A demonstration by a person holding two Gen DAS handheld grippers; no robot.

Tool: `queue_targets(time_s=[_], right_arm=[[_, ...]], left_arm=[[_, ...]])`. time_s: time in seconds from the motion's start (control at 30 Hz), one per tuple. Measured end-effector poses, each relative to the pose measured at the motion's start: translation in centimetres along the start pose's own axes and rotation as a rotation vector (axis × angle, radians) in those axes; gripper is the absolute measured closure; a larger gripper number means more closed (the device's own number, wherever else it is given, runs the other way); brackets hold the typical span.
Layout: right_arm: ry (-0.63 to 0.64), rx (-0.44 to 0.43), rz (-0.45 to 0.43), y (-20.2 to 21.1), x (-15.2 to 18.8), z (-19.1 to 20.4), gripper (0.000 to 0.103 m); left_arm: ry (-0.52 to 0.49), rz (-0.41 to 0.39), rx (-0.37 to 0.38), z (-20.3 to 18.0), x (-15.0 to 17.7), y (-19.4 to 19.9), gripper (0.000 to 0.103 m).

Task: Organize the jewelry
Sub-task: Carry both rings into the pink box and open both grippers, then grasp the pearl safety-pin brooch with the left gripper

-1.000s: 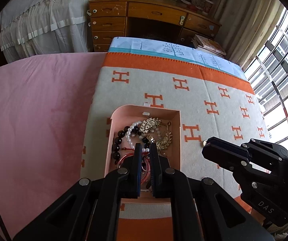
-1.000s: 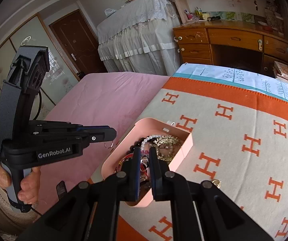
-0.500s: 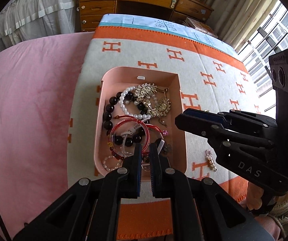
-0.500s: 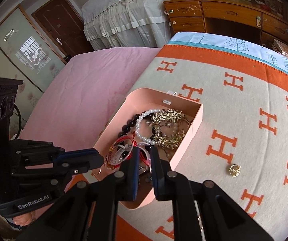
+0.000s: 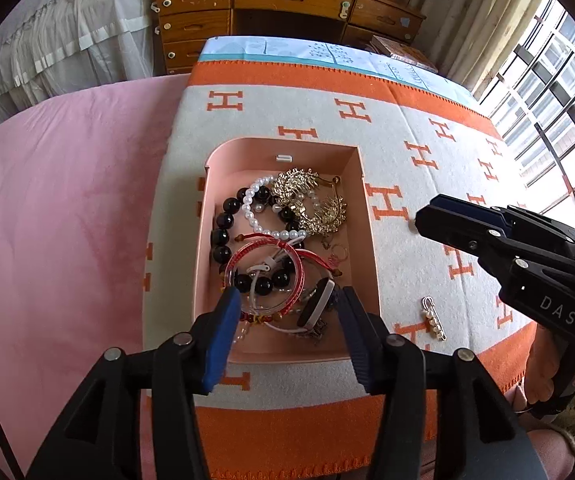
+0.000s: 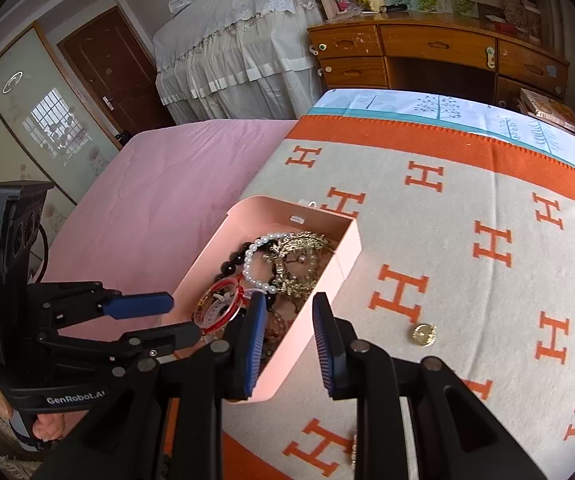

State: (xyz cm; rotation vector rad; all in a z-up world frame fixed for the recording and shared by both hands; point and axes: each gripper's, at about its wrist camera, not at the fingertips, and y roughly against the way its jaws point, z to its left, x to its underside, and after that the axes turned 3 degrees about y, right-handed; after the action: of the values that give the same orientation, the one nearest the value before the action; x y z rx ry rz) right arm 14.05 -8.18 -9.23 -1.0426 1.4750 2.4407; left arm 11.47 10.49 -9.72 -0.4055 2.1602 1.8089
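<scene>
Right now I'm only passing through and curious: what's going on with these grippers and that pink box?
A person holds a two-finger gripper in each hand, sorting jewelry on an orange-and-cream blanket. The left gripper is open over the near end of the pink box, above a red bangle. The right gripper is open too, its fingers either side of the box's wall. Neither holds anything. A pearl pin and a gold ring lie loose on the blanket, outside the box.
</scene>
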Motion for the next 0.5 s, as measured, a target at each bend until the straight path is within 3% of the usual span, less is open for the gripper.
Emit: queue_targets(time_s=[0.3,0.5], right_arm=[[-0.059,0.082,-0.041,2.9,1.2,-3.6,0.079],[-0.104,0.128,-0.081,4.7,2.3,-5.8,0.079]], left_arm=[[-0.049,-0.073,0.012,-2.7,0.6,2.3,0.046],[-0.075,-0.05,0.113,-6.2,1.3,2.5,0.046]])
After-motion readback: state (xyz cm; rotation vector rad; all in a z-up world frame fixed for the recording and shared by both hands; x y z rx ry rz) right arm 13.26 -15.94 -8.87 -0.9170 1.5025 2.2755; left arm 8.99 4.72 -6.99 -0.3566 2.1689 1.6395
